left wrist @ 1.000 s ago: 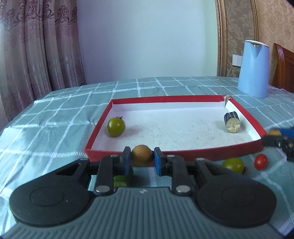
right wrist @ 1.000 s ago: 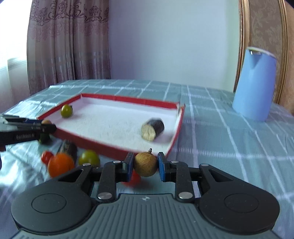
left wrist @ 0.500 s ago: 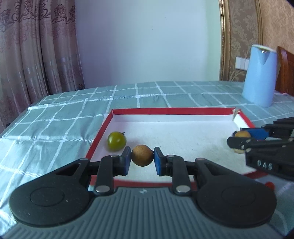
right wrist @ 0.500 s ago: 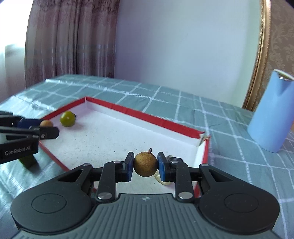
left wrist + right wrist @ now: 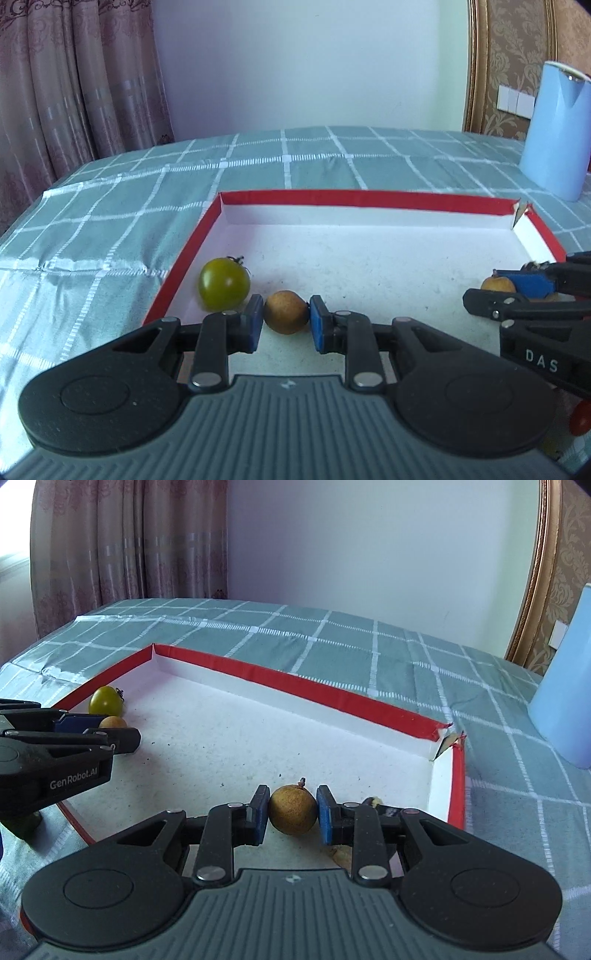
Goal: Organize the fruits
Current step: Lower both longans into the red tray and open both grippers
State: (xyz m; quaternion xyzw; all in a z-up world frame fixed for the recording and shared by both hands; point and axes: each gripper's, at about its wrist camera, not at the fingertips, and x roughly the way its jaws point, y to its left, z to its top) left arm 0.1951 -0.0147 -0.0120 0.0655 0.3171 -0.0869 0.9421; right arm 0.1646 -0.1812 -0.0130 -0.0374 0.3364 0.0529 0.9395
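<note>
My left gripper [image 5: 286, 319] is shut on a brown longan [image 5: 285, 312] and holds it low over the white floor of the red-rimmed tray [image 5: 354, 197], just right of a green tomato [image 5: 223, 283]. My right gripper [image 5: 291, 810] is shut on a second brown longan [image 5: 292, 809] with a short stem, over the tray's right part [image 5: 458, 775]. Each gripper shows in the other's view: the right one at the right edge [image 5: 517, 286], the left one at the left edge [image 5: 107, 725]. The green tomato [image 5: 105, 700] also shows in the right wrist view.
A light blue kettle [image 5: 557, 129] stands on the checked green tablecloth [image 5: 110, 229] behind the tray's right corner. A red tomato [image 5: 580, 421] lies outside the tray at the lower right. A dark object [image 5: 384, 808] is partly hidden behind my right fingers.
Both grippers have moved forward from the table in front of the tray to over its floor, each still holding its longan. The left one now sits beside the green tomato.
</note>
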